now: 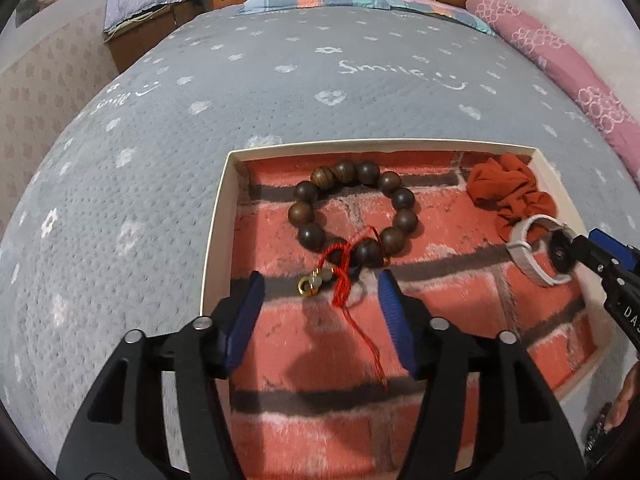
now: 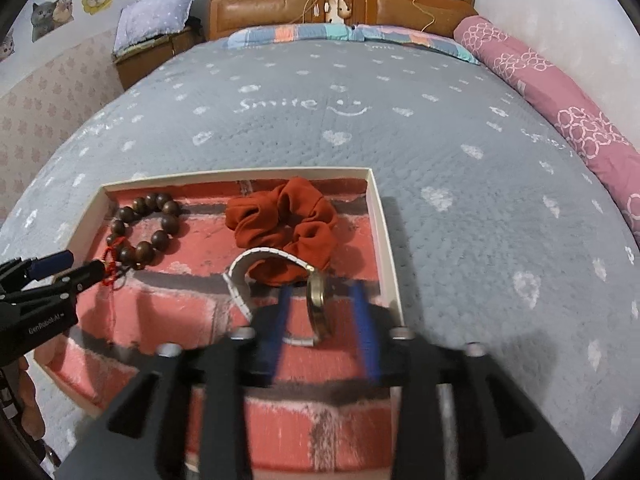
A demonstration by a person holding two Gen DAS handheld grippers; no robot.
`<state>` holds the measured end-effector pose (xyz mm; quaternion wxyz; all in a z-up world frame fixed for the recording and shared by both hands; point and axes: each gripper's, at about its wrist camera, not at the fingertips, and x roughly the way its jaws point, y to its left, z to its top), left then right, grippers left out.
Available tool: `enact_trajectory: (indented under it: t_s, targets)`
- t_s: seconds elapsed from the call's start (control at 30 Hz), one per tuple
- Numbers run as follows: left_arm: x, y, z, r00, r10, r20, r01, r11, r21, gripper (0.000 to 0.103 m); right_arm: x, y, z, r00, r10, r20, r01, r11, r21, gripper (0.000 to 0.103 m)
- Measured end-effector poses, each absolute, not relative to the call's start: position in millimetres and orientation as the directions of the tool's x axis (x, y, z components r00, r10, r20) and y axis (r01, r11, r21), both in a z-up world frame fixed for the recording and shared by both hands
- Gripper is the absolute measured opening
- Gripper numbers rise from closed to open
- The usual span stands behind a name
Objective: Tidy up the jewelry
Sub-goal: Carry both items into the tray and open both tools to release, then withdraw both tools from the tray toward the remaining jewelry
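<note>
The left tongs (image 1: 320, 300) were held open, nothing gripped, the red cord (image 1: 348, 292) of the wooden bead bracelet (image 1: 352, 212) lying just ahead between the pads. The right tongs (image 2: 322, 308) were parted around the white-strapped watch (image 2: 318, 300), seemingly unpressed. The cord could be snagged on withdrawal and the watch tipped within the brick-lined tray (image 1: 218, 216). "GenRobot.AI" was read on the tongs, "Smile" on the bedspread (image 2: 440, 128).
</note>
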<state>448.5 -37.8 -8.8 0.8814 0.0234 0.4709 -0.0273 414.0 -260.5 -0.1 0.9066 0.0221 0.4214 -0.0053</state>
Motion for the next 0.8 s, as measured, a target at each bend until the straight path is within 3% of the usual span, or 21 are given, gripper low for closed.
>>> enact_trajectory:
  t_s: [0.03, 0.33, 0.4, 0.53, 0.63, 0.8]
  targets:
    - [442, -36, -5, 0.561, -0.035, -0.827, 0.069, 0.998, 0.005, 0.07, 410, -262, 2, 0.65, 0.008, -0.76, 0.029, 0.999, 0.035, 0.046]
    - [374, -25, 24, 0.619, -0.067, -0.782, 0.093, 0.996, -0.012, 0.092, 355, -277, 25, 0.672, 0.01, -0.741, 0.038, 0.998, 0.049, 0.068]
    - [357, -24, 31, 0.634, -0.067, -0.77, 0.097, 0.995, -0.006, 0.094, 337, -280, 32, 0.686, -0.002, -0.728, 0.041, 0.999, 0.036, 0.077]
    - [321, -31, 44, 0.667, -0.059, -0.743, 0.127, 0.991, 0.036, 0.097, 306, -292, 45, 0.704, -0.005, -0.71, 0.047, 0.998, 0.039, 0.079]
    - [295, -37, 53, 0.694, -0.056, -0.718, 0.149, 0.987, 0.067, 0.098, 283, -302, 53, 0.713, 0.002, -0.701, 0.059, 0.996, 0.063, 0.087]
    - [253, -42, 64, 0.726, -0.067, -0.685, 0.178, 0.98, 0.092, 0.098, 242, -312, 64, 0.744, -0.022, -0.668, 0.071, 0.996, 0.046, 0.087]
